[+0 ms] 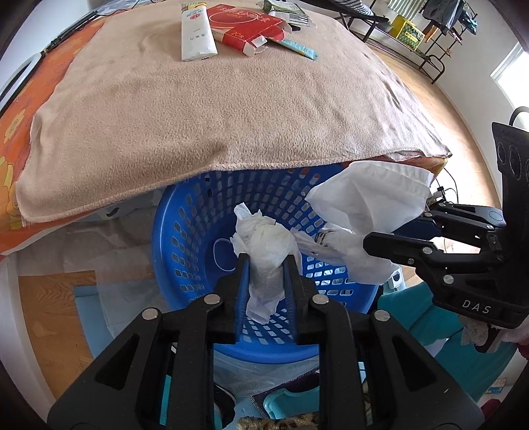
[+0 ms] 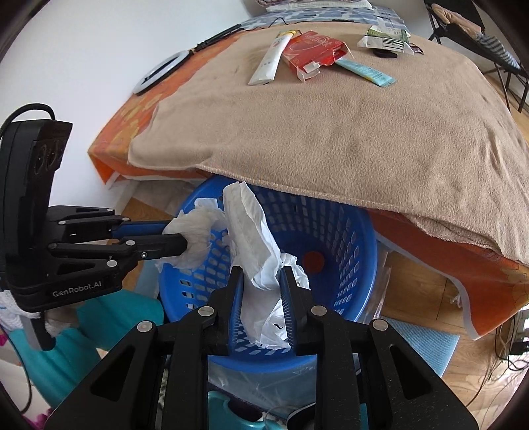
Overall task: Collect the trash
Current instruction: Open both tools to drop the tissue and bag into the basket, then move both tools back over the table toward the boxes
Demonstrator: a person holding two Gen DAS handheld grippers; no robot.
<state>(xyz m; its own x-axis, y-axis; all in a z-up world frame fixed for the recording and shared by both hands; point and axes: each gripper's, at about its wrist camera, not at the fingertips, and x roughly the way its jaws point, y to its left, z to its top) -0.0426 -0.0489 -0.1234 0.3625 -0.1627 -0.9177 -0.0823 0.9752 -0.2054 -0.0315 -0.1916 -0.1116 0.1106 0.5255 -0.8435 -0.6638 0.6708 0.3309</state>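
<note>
A blue perforated laundry basket stands on the floor, half under the table's edge. My left gripper hangs over it, shut on a crumpled white tissue. To its right, my right gripper is shut on a larger crumpled white paper that sticks up past its fingertips. Both wads hang above the basket's inside. Far back on the table lie a white tube, a torn red box, a teal sachet and a green-and-white carton.
A beige blanket covers the table over an orange cloth and overhangs the basket's far rim. Teal plastic items and a clear bag lie on the floor near the basket. A ring light rests at the table's far left.
</note>
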